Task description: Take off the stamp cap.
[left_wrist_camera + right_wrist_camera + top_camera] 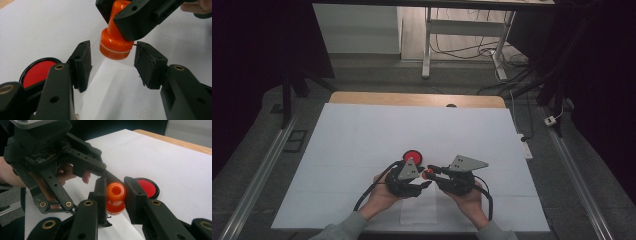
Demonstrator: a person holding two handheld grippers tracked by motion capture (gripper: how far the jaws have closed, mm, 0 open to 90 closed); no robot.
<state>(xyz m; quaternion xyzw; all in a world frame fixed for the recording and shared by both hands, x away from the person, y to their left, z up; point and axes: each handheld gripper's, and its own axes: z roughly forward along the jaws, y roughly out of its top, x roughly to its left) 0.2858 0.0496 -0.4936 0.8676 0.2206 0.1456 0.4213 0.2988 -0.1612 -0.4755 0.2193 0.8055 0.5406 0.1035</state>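
An orange stamp (116,192) with a round knob and a wider base is clamped between the pads of my right gripper (115,183), which holds it just above the table. My left gripper (113,47) faces it, with its two pads on either side of the stamp's base (113,48). A small gap shows at each pad, so it stands open. A round red ink pad (413,156) in a black case lies on the table just behind the left gripper. In the high view both grippers meet tip to tip near the front middle, at the stamp (428,174).
A white sheet (362,135) covers the wooden table (412,98). A smaller piece of white paper (117,95) lies under the grippers near the front edge. Beyond the table stand a desk frame (427,50) and floor cables (512,85).
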